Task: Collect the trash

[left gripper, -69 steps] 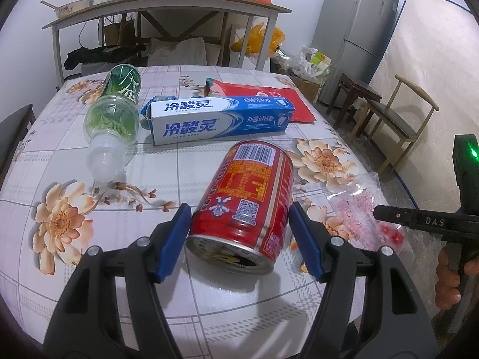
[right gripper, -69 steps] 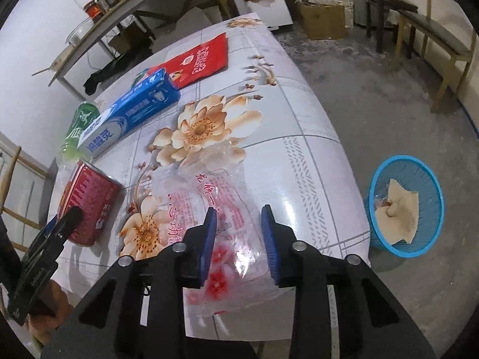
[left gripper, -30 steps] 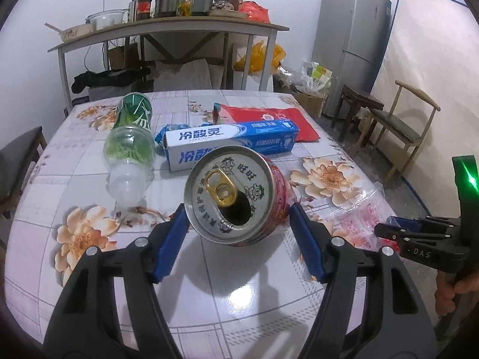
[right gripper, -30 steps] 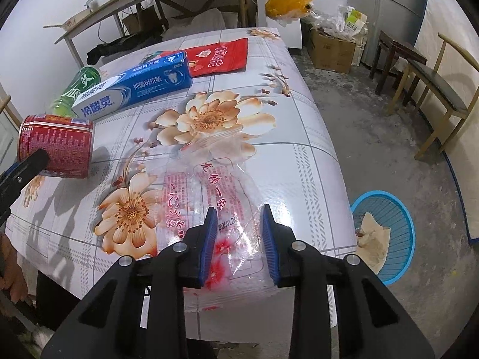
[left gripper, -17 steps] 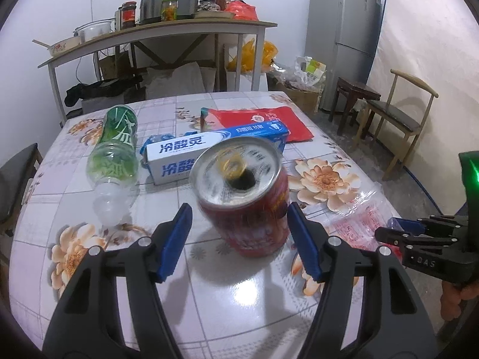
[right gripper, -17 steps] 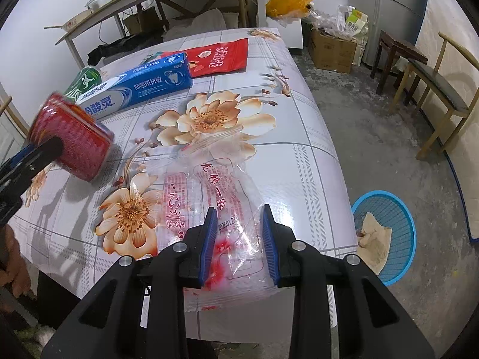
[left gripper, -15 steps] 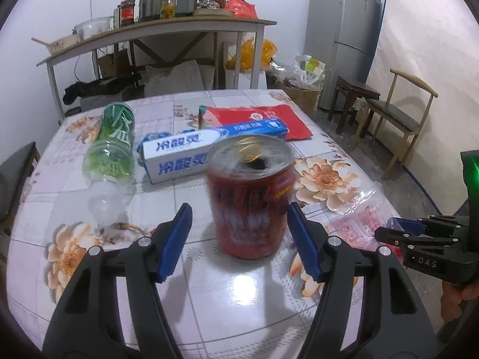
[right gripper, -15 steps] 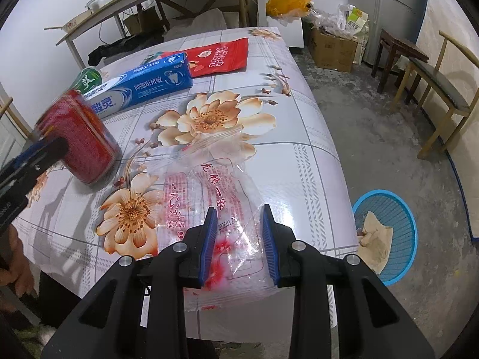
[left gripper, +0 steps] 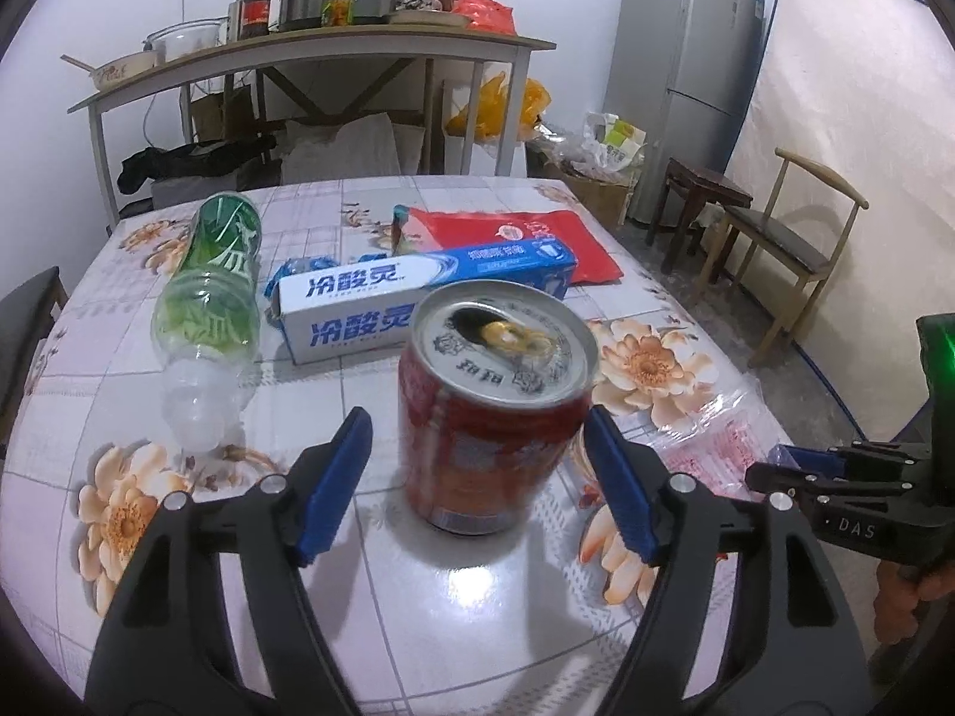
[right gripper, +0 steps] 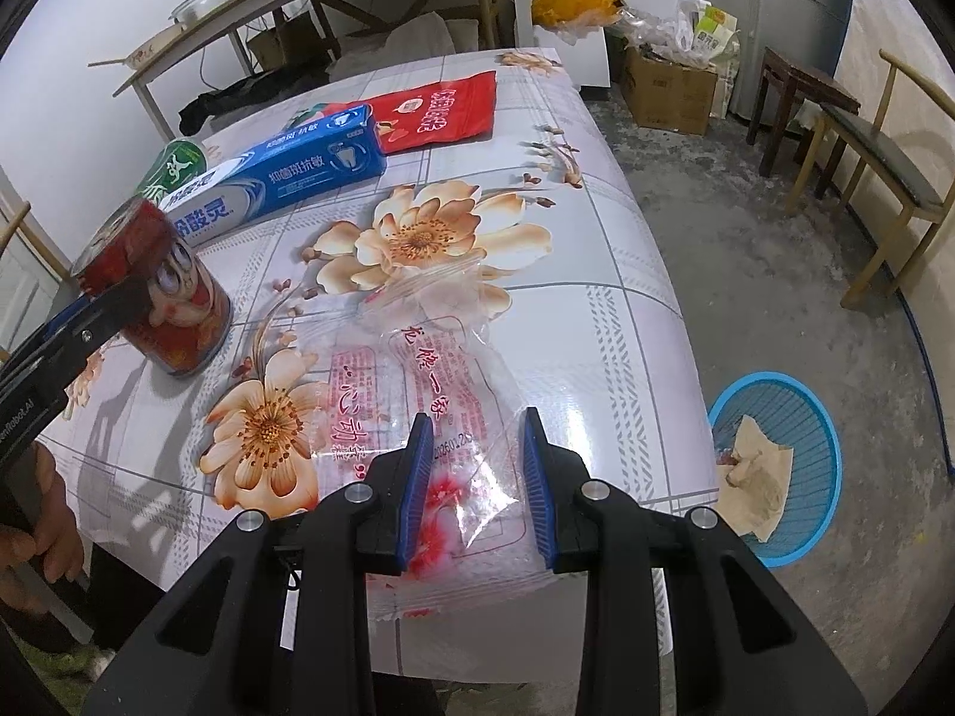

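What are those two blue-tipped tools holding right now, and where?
Nothing. The left tool has just been opening; the red can stands free between its pads. The right tool hovers open over the plastic bag.

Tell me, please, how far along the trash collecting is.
Done: only crumpled paper lies in the blue basket. In hand: nothing; the left hand-held gripper, jaws just opening, straddles the upright can. Left: can, bottle, toothpaste box, red pouch, clear bag.

Left view: mounted close behind the left claw (left gripper: pixel 477 465), tilted down across the tabletop (left gripper: pixel 453 614) toward the far wall. Right view: behind the right claw (right gripper: pixel 477 465), pitched steeper over the tabletop's edge. Shared: red can (left gripper: pixel 492 417), toothpaste box (left gripper: pixel 418 298), clear bag (right gripper: pixel 430 382).
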A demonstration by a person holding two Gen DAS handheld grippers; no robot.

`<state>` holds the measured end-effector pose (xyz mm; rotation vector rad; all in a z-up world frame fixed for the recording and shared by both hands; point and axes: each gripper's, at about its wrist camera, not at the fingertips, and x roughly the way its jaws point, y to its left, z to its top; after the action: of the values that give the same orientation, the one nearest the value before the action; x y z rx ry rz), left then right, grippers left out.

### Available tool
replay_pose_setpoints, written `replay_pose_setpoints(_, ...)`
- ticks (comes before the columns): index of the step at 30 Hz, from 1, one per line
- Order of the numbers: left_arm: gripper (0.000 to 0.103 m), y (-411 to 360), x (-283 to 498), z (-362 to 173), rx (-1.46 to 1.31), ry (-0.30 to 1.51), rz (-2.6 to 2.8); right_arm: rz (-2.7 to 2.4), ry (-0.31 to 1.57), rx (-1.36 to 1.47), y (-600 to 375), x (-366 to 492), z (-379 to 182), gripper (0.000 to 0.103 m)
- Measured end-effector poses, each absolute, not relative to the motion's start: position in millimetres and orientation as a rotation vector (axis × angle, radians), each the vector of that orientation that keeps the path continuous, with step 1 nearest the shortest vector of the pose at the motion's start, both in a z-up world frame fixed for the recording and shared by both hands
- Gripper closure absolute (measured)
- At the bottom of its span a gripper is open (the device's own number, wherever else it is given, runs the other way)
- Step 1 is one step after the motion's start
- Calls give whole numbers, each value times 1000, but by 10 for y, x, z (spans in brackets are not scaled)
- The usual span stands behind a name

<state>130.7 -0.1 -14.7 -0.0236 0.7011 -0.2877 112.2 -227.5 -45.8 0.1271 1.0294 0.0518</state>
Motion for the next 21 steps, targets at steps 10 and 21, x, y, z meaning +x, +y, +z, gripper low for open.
replay_pose_setpoints(10, 40, -32, 1426, -110, -28, 682, -291, 71, 1029, 175, -2312, 1110, -452, 83)
replay_pose_setpoints(21, 40, -38, 1420, -105, -31, 675, -291, 82, 1013, 237, -2403, 1073, -385, 92)
